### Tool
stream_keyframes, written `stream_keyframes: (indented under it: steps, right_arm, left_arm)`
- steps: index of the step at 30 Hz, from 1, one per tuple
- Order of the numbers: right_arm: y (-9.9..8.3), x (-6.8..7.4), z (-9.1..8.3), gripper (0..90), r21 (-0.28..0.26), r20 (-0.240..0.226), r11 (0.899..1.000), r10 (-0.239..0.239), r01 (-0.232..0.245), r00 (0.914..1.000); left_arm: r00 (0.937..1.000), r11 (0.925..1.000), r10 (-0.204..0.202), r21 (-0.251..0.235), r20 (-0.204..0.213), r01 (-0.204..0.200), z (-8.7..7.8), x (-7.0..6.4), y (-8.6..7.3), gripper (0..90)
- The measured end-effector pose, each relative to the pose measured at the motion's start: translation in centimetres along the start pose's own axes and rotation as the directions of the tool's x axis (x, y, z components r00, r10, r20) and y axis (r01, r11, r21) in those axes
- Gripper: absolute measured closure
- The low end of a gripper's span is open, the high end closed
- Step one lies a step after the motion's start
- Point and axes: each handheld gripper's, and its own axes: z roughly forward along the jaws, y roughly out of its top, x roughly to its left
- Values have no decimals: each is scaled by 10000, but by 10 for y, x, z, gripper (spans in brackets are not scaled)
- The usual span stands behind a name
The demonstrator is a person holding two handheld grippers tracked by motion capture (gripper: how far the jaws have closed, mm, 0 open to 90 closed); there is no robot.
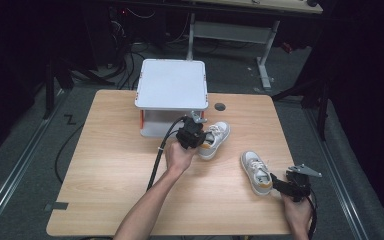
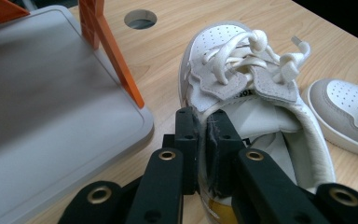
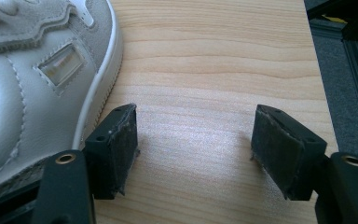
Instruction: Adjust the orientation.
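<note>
Two white sneakers with grey trim and yellow heels lie on the wooden table (image 1: 120,170). The first sneaker (image 1: 216,139) lies just in front of a white shelf stand. My left gripper (image 1: 199,136) is shut on its collar; in the left gripper view the jaws (image 2: 204,126) pinch the side wall of the sneaker (image 2: 242,70) beside the tongue. The second sneaker (image 1: 256,172) lies near the right front. My right gripper (image 1: 276,183) stands open just behind its heel, resting low over the table. In the right gripper view this sneaker (image 3: 28,93) lies left of the open gripper (image 3: 193,144), with bare wood between the pads.
A white two-level shelf stand (image 1: 172,85) with orange legs (image 2: 116,60) stands at the table's back middle; its grey lower tray (image 2: 51,116) is beside the held sneaker. A round cable hole (image 1: 220,106) sits behind. The table's right edge (image 3: 314,70) is close to my right gripper.
</note>
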Motion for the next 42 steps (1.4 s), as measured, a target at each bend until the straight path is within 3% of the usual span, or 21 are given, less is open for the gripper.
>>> stream_keyframes:
  steps: [9,27,33,42]
  right_arm:
    - [0,0,0,315,-2,-5,10000,-4,4,10000]
    - [0,0,0,315,2,-2,10000,0,0,10000]
    - [0,0,0,316,-1,4,10000,-6,6,10000]
    - [0,0,0,315,-1,5,10000,-11,11,10000]
  left_arm:
    - [9998,9995,-195,-233,55,196,-15,8,-7,842]
    - [9989,9984,-370,-433,-304,356,-47,25,-27,842]
    - [9983,9985,-255,-491,-531,229,-57,26,-31,842]
    - [9973,9974,-423,-613,-602,386,-69,29,-44,842]
